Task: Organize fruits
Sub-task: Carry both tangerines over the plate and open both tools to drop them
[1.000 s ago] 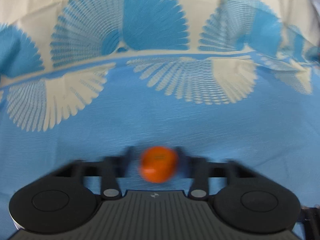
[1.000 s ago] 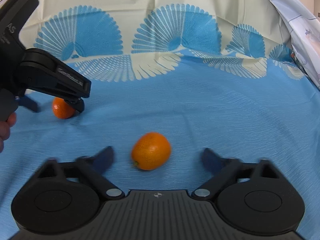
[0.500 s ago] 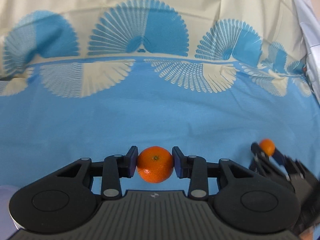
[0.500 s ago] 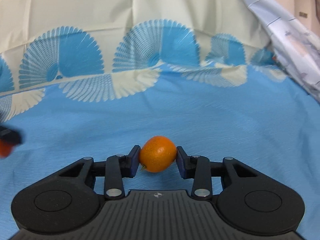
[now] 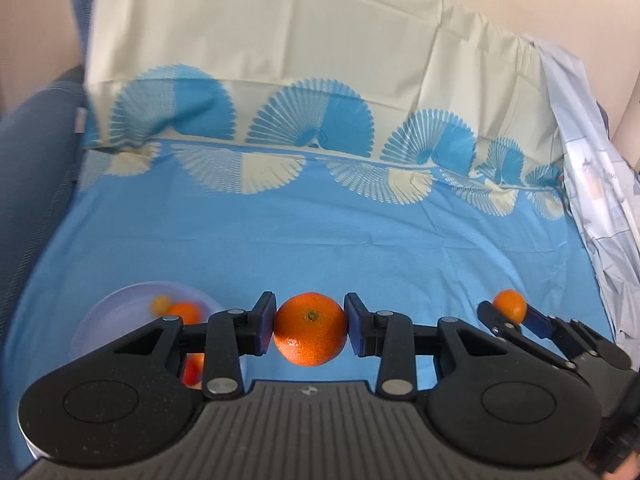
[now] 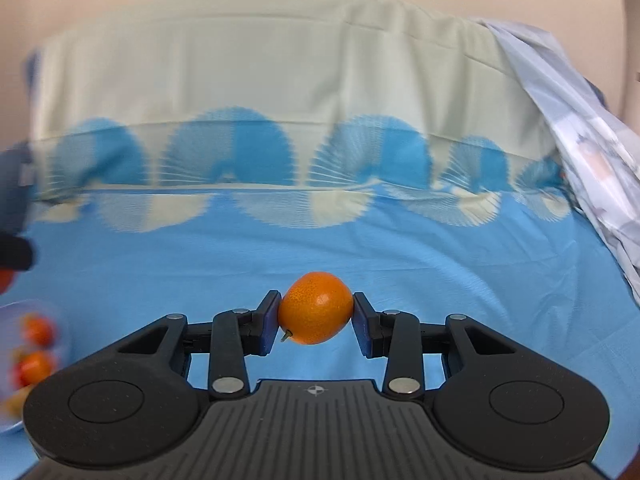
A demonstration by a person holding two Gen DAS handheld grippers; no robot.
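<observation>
Presently, left tongs (image 5: 310, 330) pinch mandarin (image 5: 310, 334) | right tongs (image 6: 316, 320) pinch kumquat (image 6: 316, 308) | bowl (image 5: 120, 312) left of both, part-filled | two fruits undelivered; cloth (image 5: 320, 240) otherwise bare.

Each gripper, left (image 5: 310, 330) and right (image 6: 316, 324), is matte black plastic with a ribbed grey top plate. Round silver rivets pin the linkage arms, and dark blue pads (image 5: 264, 326) face the fingers.
</observation>
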